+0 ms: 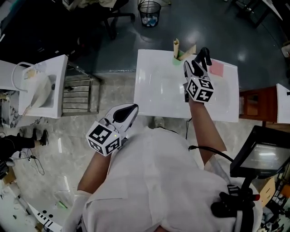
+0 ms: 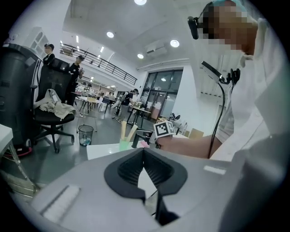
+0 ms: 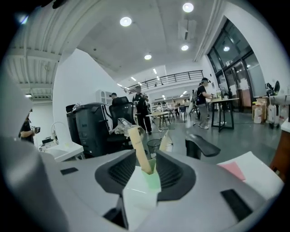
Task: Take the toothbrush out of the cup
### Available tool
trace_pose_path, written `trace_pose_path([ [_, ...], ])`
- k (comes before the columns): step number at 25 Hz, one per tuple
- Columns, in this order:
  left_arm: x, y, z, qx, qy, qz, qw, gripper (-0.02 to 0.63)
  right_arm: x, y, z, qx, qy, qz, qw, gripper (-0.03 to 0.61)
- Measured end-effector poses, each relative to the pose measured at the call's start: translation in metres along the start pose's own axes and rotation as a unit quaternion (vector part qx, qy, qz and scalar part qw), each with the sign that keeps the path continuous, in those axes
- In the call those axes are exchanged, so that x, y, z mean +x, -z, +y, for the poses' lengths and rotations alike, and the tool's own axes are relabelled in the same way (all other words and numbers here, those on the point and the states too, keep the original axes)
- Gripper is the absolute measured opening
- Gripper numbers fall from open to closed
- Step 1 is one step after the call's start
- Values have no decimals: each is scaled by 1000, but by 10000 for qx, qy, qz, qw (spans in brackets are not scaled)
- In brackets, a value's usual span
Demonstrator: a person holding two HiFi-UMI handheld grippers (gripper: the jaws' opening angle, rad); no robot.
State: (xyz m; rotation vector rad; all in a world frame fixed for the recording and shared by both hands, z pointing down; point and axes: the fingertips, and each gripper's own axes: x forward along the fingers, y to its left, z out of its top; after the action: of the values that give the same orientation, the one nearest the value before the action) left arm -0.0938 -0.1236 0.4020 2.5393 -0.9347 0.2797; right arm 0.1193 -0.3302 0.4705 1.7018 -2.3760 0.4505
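**Bench** (image 1: 158,97): white and rectangular, straight ahead of you.

**Green cup** (image 1: 177,60): stands at the bench's far edge, near the middle.

**Toothbrush** (image 1: 176,45): pale handle, standing upright in the green cup. A second pale stick (image 1: 188,50) leans to the right in the same cup.

**Pink pad** (image 1: 216,69): lies flat near the bench's far right corner.

**Right tool** (image 1: 199,61): you hold it over the bench, just right of the cup and apart from it. Its jaws stand wide and nothing is in their grip. In the right gripper view the cup and toothbrush show through the gap, further off.

**Left tool** (image 1: 131,110): you hold it off the bench, near its near left corner and close to your body. Its jaws are pressed together and empty.

**Wastebasket** (image 1: 149,12): stands on the floor, well beyond the bench.
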Motion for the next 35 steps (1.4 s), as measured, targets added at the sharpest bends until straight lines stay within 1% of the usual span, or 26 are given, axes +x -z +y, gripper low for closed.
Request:
trace_pose_path([
  [4,9,-2,10,-53,-241,-59,9997,6,28,8,-23,228,162,48,9996,124],
  [7,12,-2,18,-103,-396,-70,9991,6,47,11,-30,346,155,64,9993,126],
  [13,22,-2,28,-191,-599,-1,9980,6,71,13,-37,259,240,114,9993,126],
  [16,22,-3,28,-203,-618,15,9979,6,74,15,-40,238,320,139,9991,124],
  [21,22,-1,27,-189,-621,47,9979,6,74,17,-42,137,369,144,9991,66],
  [31,26,2,26,-175,-590,103,9981,6,75,15,-40,-40,328,99,9994,54],
  [35,25,3,27,-203,-613,99,9979,6,75,13,-42,-31,300,87,9995,52],
])
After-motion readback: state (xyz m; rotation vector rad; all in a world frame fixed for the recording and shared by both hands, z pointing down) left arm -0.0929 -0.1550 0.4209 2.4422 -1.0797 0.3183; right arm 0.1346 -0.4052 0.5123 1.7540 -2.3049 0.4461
